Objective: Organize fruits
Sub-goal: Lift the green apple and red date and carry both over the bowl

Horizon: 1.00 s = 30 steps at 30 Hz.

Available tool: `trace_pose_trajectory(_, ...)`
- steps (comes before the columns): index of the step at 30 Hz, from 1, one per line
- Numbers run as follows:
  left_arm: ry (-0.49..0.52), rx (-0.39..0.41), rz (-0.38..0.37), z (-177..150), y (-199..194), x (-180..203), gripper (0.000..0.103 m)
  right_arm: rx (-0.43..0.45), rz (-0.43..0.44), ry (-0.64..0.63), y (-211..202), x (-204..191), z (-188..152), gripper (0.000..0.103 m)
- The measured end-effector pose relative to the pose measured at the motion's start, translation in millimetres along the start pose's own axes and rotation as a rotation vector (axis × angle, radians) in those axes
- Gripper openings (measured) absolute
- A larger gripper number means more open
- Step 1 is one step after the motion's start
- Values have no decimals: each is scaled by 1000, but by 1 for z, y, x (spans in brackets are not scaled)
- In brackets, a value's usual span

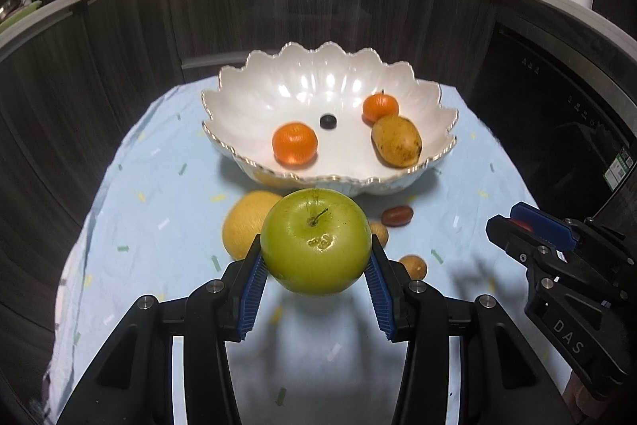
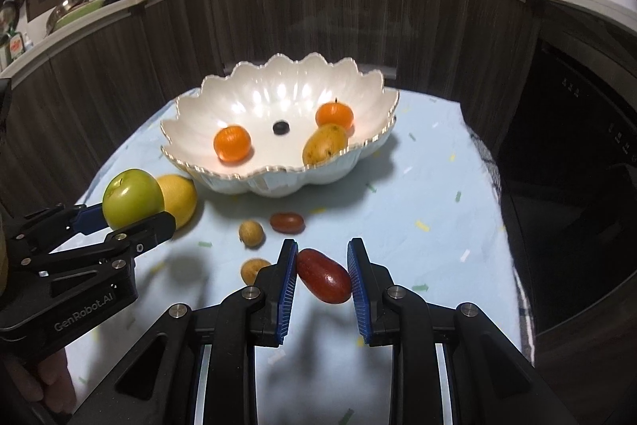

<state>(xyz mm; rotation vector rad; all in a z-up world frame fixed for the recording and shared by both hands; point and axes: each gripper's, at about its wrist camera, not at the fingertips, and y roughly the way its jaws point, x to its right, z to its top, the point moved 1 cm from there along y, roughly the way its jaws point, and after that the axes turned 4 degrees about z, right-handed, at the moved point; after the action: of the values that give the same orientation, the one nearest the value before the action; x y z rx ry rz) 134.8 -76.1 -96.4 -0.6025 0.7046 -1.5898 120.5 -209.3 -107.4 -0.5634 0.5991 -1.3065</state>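
The left gripper (image 1: pixel 316 261) clamps a green apple (image 1: pixel 316 239) between its blue pads, held above the cloth with its stem tilted up and toward the bowl; the left wrist view shows that stem and a scuffed patch on the skin, which the right wrist view does not. The right gripper (image 2: pixel 323 275) holds a red oblong fruit (image 2: pixel 323 281) between its pads, long axis slanting from upper left to lower right across the jaws; in the left wrist view only a sliver of red shows between them. Near the gripper tips, two small tan fruits (image 2: pixel 251 234) lie on the pale blue tablecloth (image 2: pixel 418 194), with another red oblong fruit (image 2: pixel 287 222) just beyond them, lying crosswise. The apple hides part of a yellow citrus (image 1: pixel 243 226) in the left wrist view; the right wrist view shows it just in front of the bowl's left side. Farther back, toward the far edge of the cloth, the white scalloped bowl (image 1: pixel 254 74) holds two mandarins (image 1: pixel 295 143), a small dark berry (image 1: pixel 327 121) at its centre, and a speckled yellow mango (image 1: pixel 396 141) angled from upper left to lower right, touching the far mandarin.
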Motion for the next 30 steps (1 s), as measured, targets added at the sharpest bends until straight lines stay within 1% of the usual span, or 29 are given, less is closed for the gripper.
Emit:
trace_pose_trajectory(8,-8,36,7,22,-10,-7,46,48,4,-12,-11,-5,28,27)
trace_pose_trajectory(17,-13,80,11,54,-19,-14,46,97,16,-17,-17,-12,60,27)
trace_pose_trajectory(24,-3,102,19,78,-19,-23,47,123,22,-24,-14,-17,83,27)
trace_pose_trajectory(30,19,97,14,92,-9,-29,47,126,31,-25,-3,-21,98,27)
